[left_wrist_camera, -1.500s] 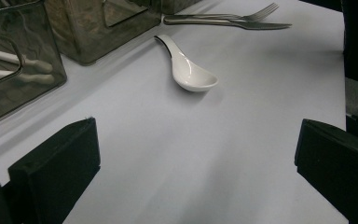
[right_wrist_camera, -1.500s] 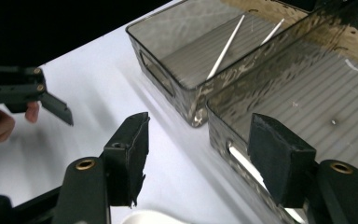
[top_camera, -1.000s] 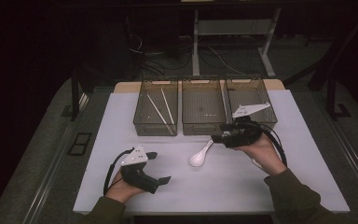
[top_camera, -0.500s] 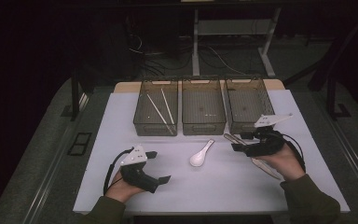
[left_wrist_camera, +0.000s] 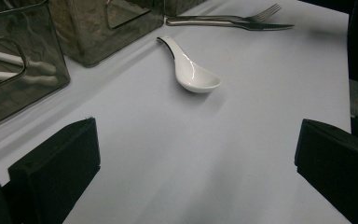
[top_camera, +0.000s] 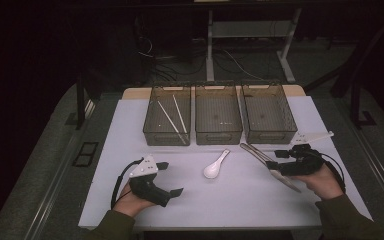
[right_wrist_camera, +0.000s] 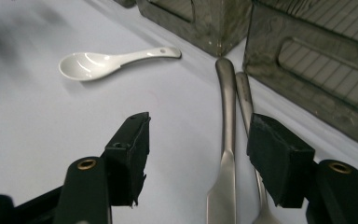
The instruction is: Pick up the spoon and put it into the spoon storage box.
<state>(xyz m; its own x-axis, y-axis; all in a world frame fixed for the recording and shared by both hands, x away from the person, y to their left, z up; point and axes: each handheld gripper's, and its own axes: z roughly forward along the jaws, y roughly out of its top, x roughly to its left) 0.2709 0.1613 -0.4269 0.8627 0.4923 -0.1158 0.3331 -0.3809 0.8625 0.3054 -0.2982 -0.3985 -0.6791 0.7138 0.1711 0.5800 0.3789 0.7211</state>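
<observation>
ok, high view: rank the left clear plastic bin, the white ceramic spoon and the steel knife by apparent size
1. Left clear plastic bin
2. Steel knife, long but partly hidden by the right gripper
3. White ceramic spoon

- A steel knife (right_wrist_camera: 225, 154) lay flat on the white desk (top_camera: 130, 130), its rounded handle end pointing toward 11 o'clock in the high view, close to the front corner of the right-hand bin (top_camera: 268, 112), its blade toward 5 o'clock.
- A steel fork (right_wrist_camera: 248, 112) lay alongside the knife, touching or nearly so, parallel to it on the side nearer that bin; its tines showed at the far end in the left gripper view.
- Both pieces (top_camera: 267, 161) sat at about 4 o'clock from the desk's centre, matte grey and clean, between the parted jaws of the right tool (right_wrist_camera: 200, 154), with no pad touching either.
</observation>
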